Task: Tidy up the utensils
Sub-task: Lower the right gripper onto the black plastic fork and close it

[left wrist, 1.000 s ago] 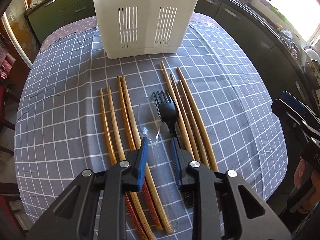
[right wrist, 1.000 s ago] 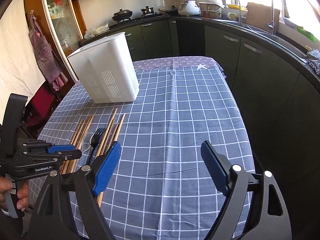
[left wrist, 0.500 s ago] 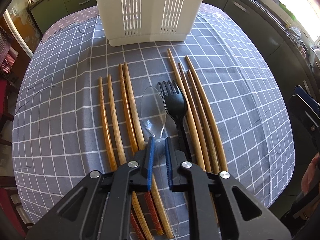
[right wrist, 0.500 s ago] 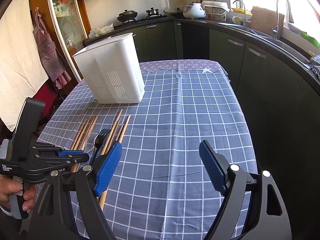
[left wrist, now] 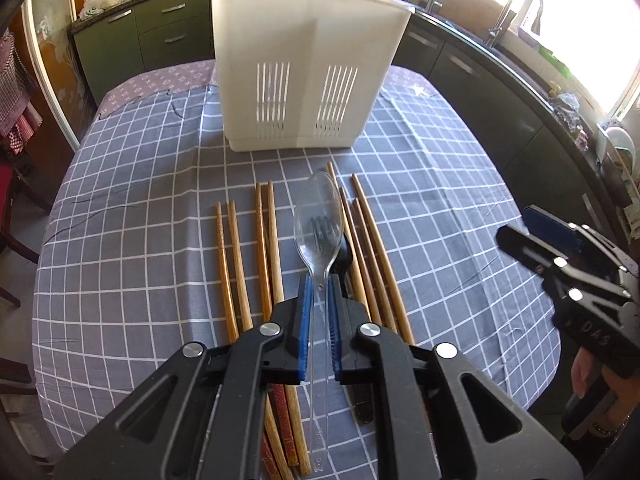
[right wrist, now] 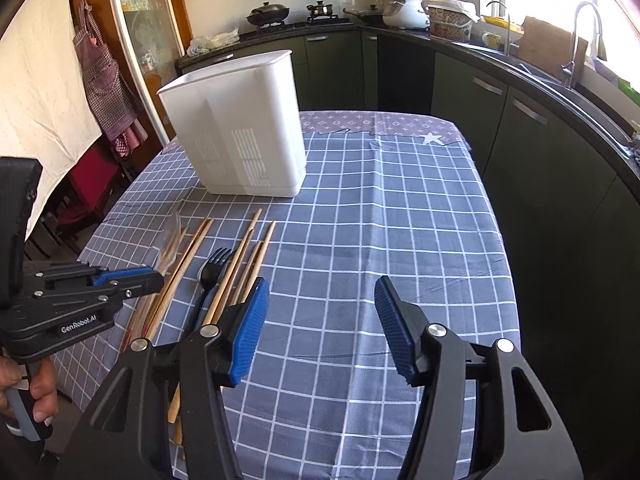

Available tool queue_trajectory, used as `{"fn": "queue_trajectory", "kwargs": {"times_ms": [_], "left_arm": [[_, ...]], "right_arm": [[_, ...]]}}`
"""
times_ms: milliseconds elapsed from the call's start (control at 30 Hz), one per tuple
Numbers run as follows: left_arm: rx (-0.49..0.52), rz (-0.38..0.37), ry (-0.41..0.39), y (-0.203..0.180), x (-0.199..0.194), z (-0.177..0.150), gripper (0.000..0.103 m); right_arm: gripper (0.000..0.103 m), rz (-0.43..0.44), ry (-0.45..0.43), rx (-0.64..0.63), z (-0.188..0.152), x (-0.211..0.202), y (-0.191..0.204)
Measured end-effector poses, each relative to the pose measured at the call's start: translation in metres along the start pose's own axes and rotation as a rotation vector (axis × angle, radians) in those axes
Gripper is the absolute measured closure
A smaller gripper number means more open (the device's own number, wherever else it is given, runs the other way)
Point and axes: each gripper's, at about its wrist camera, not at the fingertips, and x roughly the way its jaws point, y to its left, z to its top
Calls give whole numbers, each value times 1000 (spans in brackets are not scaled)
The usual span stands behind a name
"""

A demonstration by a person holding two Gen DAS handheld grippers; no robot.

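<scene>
One white caddy [left wrist: 308, 76] upright on tablecloth [left wrist: 128, 184] — contents hidden.

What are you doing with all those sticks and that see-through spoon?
A person is tidying utensils with two hand-held tongs. The left tongs are shut on the clear plastic spoon, holding it above the checked tablecloth. The black fork and wooden chopsticks lie in front of the white caddy. The right tongs, holding nothing, have just been closing partway.
</scene>
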Motion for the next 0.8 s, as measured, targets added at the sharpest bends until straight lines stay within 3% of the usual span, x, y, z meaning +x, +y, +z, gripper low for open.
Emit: {"fn": "queue_trajectory", "kwargs": {"times_ms": [167,333,500,800], "left_arm": [[-10,8,-100,8,-34,0,95],[-16,14,-141,20,-51,-2,95],[-16,21,-163,30,-60,-6,95],[-12,10,-184,39,-65,-10,95]], "right_arm": [[57,84,132,-50,10,24,31],[70,145,241,-46,16,50,62],[80,135,337,-23,15,76,81],[85,107,374,-6,14,92,96]]}}
